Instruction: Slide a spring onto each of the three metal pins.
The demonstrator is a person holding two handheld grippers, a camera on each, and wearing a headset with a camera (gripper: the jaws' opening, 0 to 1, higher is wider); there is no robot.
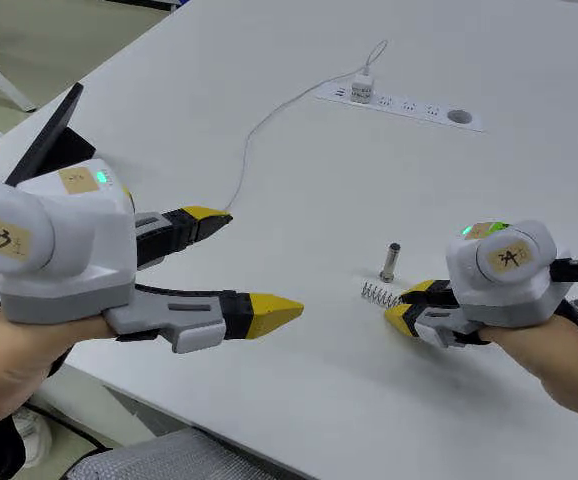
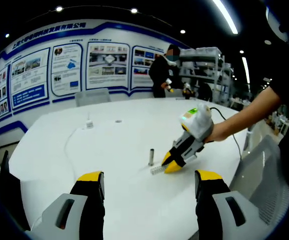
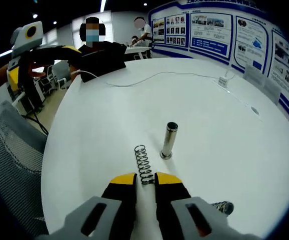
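Jaws of the right gripper [image 3: 145,179] are closed down to a narrow gap, pinching the near end of a spring [image 3: 143,164]. The rest of the spring lies flat on the white tabletop [image 1: 369,400], pointing away from the yellow tips. A pin [image 3: 169,140] stands upright just beside the spring's far end, apart from it and bare. A small metal piece [image 3: 223,206] lies beside the right jaw; too cut off to tell what it is.

Jaws of the left gripper [image 1: 259,265] are spread wide with nothing between them. This gripper is held above the tabletop's near left part, well apart from the spring and pin. The left gripper view looks across at the right gripper [image 2: 170,165], with the spring [image 2: 157,171] at its tips and the pin [image 2: 151,156] just behind.

Further out: a power strip [image 1: 399,103] lies at the far side, a white charger [image 1: 362,90] plugged into it, its cable [image 1: 259,130] running towards the left gripper.
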